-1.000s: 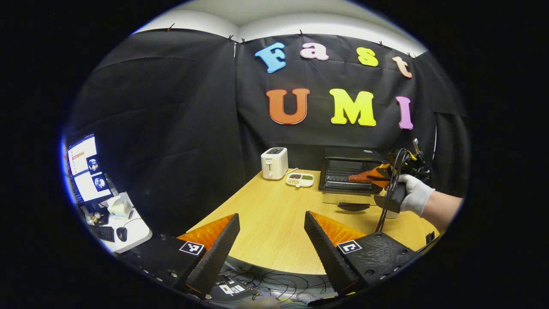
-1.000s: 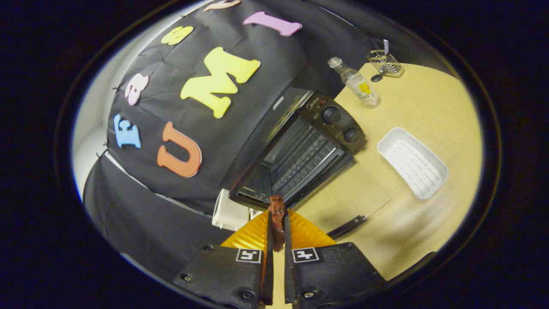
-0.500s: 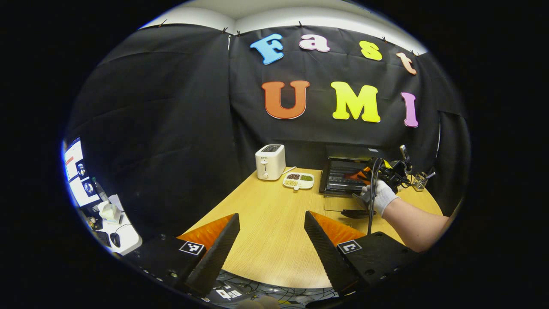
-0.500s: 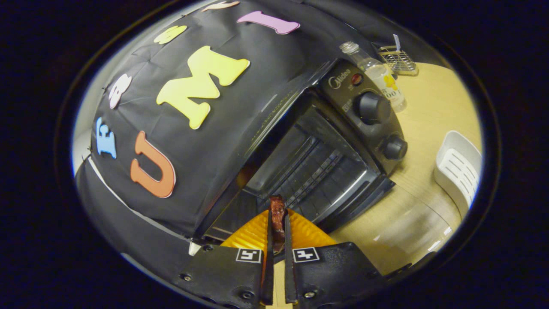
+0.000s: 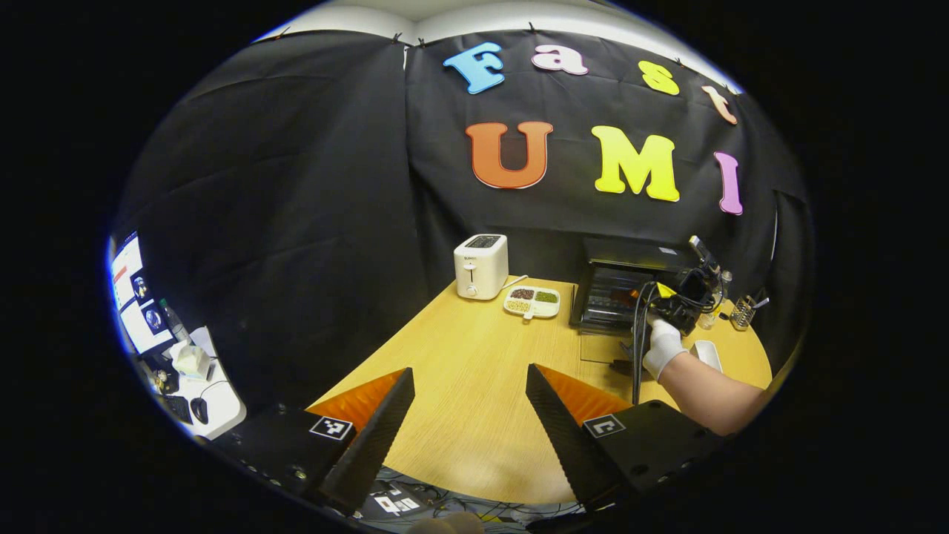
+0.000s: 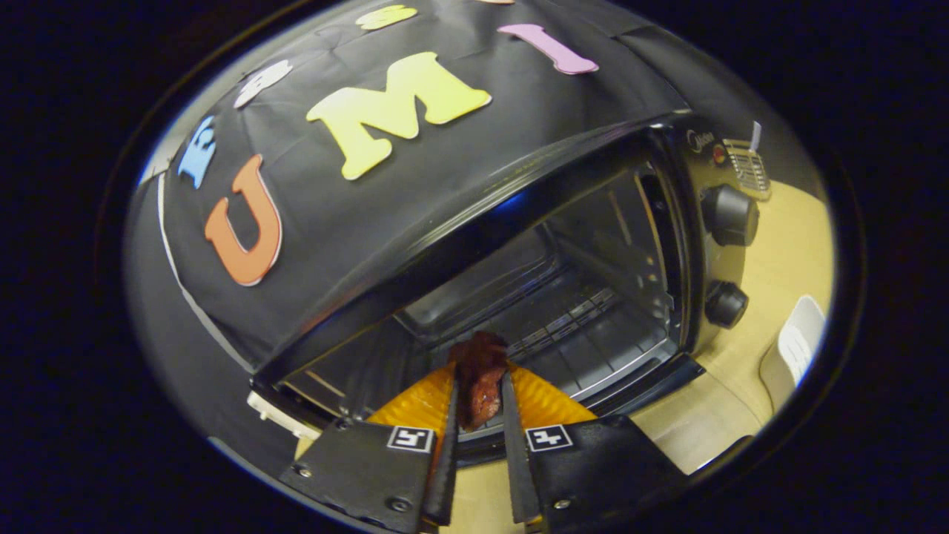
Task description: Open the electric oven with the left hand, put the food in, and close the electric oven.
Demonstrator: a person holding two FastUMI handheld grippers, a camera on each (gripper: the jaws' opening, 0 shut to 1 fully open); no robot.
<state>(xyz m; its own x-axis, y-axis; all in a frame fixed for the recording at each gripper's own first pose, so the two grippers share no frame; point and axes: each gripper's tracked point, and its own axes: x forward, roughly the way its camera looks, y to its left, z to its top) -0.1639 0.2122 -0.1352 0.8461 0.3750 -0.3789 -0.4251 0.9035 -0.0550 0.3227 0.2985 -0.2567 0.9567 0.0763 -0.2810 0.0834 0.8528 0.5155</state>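
The black electric oven stands open, its wire rack bare inside. My right gripper reaches into the oven's mouth just above the rack, shut on a reddish-brown piece of food that sticks up between its fingers. In the left gripper view the oven sits at the table's far right with its glass door folded down flat, and a gloved hand holds the right gripper at the opening. My left gripper hangs open over the table's near edge, holding nothing.
A white toaster and a divided dish of food stand left of the oven. A white tray lies to the right of the oven, under its two knobs. A wire holder stands behind. A desk with monitors is at far left.
The right gripper has pushed forward with the food from in front of the oven into its mouth, and its fingers now stand slightly wider apart. The left gripper stays open, having drifted only slightly.
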